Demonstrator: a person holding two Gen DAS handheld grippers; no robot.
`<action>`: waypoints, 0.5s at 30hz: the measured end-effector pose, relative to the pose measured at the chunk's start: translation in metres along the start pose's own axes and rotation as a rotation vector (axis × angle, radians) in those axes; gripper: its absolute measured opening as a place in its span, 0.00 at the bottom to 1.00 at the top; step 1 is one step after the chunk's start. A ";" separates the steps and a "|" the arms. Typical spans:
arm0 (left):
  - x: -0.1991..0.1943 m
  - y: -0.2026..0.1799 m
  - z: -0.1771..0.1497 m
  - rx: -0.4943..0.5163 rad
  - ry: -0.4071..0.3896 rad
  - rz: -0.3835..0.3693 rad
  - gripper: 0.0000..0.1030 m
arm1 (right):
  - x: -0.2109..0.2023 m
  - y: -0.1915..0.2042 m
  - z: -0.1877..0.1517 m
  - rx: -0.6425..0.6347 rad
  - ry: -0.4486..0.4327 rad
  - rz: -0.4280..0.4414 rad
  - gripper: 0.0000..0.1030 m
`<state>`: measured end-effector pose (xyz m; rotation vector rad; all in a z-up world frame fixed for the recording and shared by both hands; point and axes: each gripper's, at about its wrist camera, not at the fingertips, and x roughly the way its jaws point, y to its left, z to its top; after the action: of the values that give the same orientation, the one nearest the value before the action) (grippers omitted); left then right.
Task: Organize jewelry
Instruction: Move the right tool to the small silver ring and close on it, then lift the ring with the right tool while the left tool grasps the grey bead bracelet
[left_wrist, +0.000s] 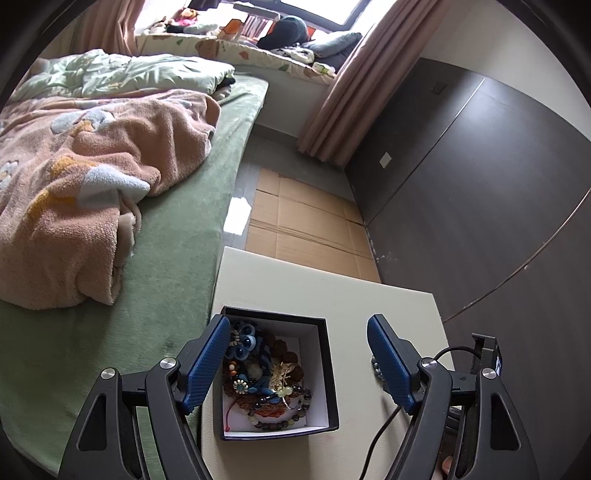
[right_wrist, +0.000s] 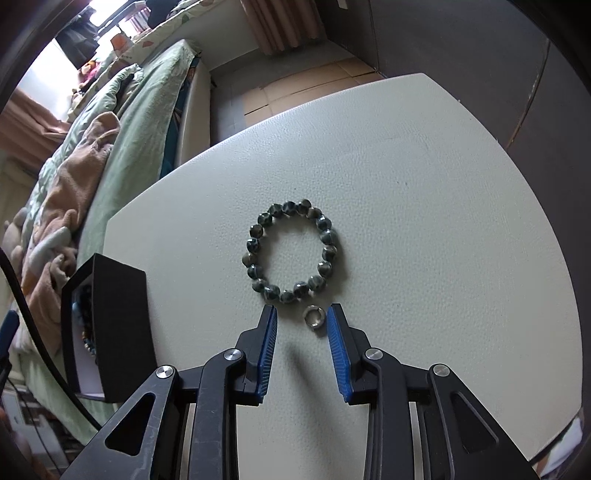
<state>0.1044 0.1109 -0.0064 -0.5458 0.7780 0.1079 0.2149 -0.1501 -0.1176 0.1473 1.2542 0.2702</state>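
A black box with a white lining (left_wrist: 325, 369) stands on the white table (left_wrist: 369, 306), filled with several bead bracelets and ornaments (left_wrist: 258, 373). My left gripper (left_wrist: 295, 332) is open and empty, its jaws spread above the box. In the right wrist view a dark green bead bracelet (right_wrist: 255, 230) lies flat on the table (right_wrist: 424, 184). A small silver ring (right_wrist: 314, 317) lies just below it, between the tips of my right gripper (right_wrist: 302, 312), which is open and apart from the ring. The box (right_wrist: 118, 332) shows at the left there.
A bed with a green cover (left_wrist: 177, 236) and a pink blanket (left_wrist: 92, 166) borders the table's left side. Flattened cardboard (left_wrist: 306, 221) lies on the floor beyond. A dark wardrobe wall (left_wrist: 480, 184) stands to the right. A black cable (left_wrist: 384, 432) crosses the table.
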 end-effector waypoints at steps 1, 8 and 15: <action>0.000 0.000 0.000 -0.001 -0.001 0.000 0.75 | 0.000 0.001 -0.001 -0.005 -0.001 -0.008 0.30; 0.003 -0.003 -0.002 -0.007 0.006 -0.005 0.75 | 0.000 0.019 -0.005 -0.121 -0.024 -0.109 0.30; 0.009 -0.016 -0.003 -0.008 0.007 -0.018 0.75 | -0.003 0.023 -0.008 -0.213 -0.053 -0.178 0.14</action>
<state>0.1138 0.0945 -0.0079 -0.5611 0.7793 0.0930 0.2040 -0.1289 -0.1116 -0.1391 1.1694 0.2429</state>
